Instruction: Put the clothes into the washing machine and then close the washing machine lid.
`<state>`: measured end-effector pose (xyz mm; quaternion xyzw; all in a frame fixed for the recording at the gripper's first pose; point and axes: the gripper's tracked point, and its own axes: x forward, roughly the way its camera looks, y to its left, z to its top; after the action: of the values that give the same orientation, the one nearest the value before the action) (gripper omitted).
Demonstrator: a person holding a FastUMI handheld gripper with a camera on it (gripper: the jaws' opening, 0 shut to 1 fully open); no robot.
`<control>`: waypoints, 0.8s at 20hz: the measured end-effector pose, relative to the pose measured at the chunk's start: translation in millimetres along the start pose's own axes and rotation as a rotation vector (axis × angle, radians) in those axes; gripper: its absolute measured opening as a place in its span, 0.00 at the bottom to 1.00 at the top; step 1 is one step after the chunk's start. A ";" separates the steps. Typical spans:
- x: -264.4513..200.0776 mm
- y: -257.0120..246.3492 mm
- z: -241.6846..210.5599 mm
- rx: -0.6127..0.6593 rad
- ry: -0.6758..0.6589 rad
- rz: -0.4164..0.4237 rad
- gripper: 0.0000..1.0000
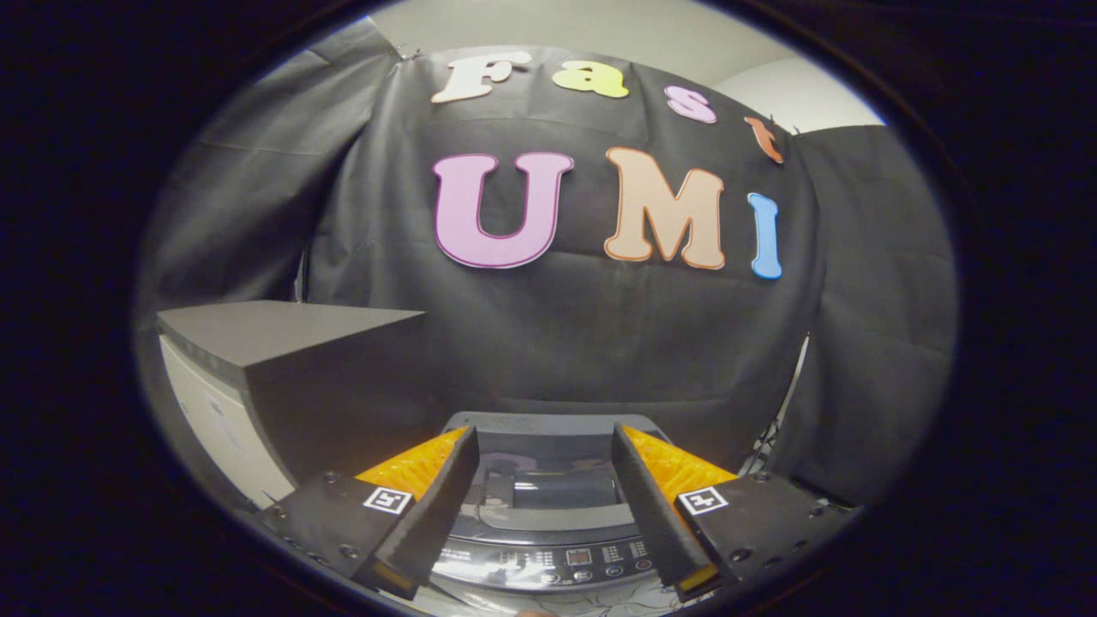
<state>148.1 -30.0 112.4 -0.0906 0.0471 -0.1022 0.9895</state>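
My gripper (544,433) is open, with a wide gap between its fingers and nothing held in it. Below and between the fingers stands a top-loading washing machine (548,424), dark grey. Its lid (561,493) lies flat on top, and a dark window is set into it. The control panel (557,561), with its buttons and a small display, runs along the machine's near edge, closest to me. I hover above the machine and look across its top toward the black cloth wall.
Left of the machine, a taller white cabinet (206,411) with a black cloth over its top (274,330) stands close beside it. The black booth cloth (600,343) hangs right behind the machine. Some cables (771,441) hang at the back right.
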 end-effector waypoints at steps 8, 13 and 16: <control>-36.7 28.1 29.2 -0.005 -0.037 0.007 0.97; -62.8 42.1 41.8 -0.018 -0.065 0.014 0.97; -76.2 52.9 45.5 -0.025 -0.074 0.023 0.97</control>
<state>89.2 44.7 152.6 -0.1062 0.0129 -0.0866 0.9905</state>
